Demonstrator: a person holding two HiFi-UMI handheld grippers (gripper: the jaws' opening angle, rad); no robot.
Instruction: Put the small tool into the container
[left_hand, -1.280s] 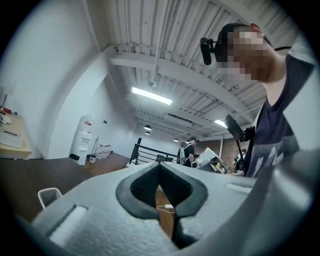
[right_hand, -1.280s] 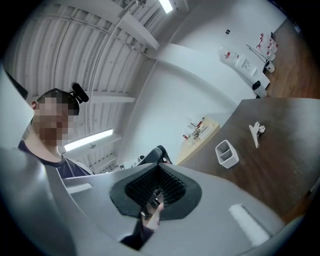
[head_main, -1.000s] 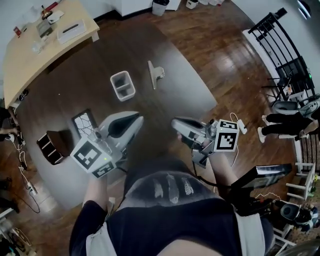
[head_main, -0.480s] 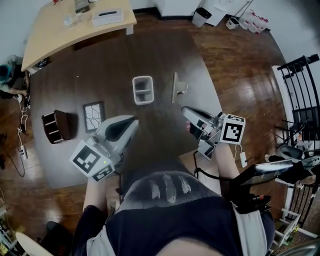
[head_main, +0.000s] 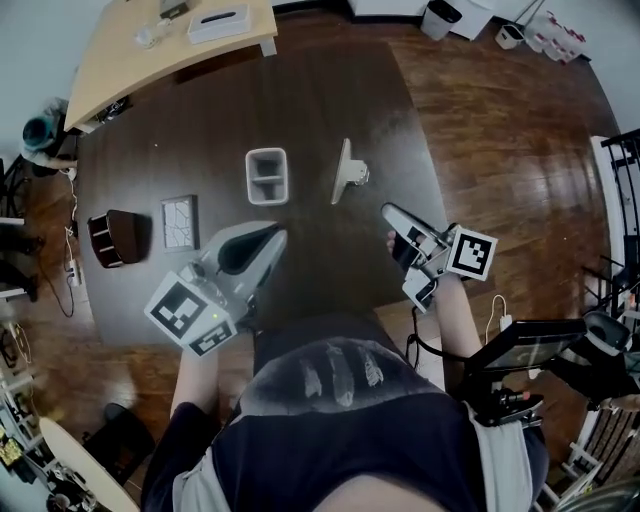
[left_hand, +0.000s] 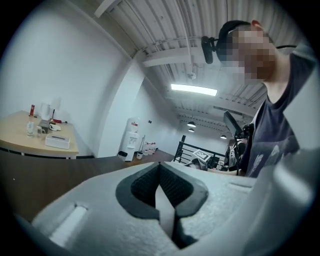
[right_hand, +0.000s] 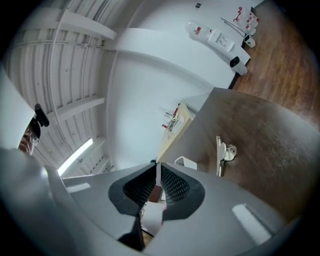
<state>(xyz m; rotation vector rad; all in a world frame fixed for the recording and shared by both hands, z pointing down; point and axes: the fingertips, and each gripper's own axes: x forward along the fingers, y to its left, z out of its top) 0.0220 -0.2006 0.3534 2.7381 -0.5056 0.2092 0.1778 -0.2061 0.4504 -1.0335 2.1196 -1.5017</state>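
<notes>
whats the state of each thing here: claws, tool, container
left claw, shut, empty
right claw, just opened a crack, nothing between the jaws
container, upright on the table, tool not in it
tool, on the table right of the container, apart from it, no claw on it

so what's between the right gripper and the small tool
Only bare table, seen in the head view, lies between the right gripper, its empty jaws just opening, and the small tool.
</notes>
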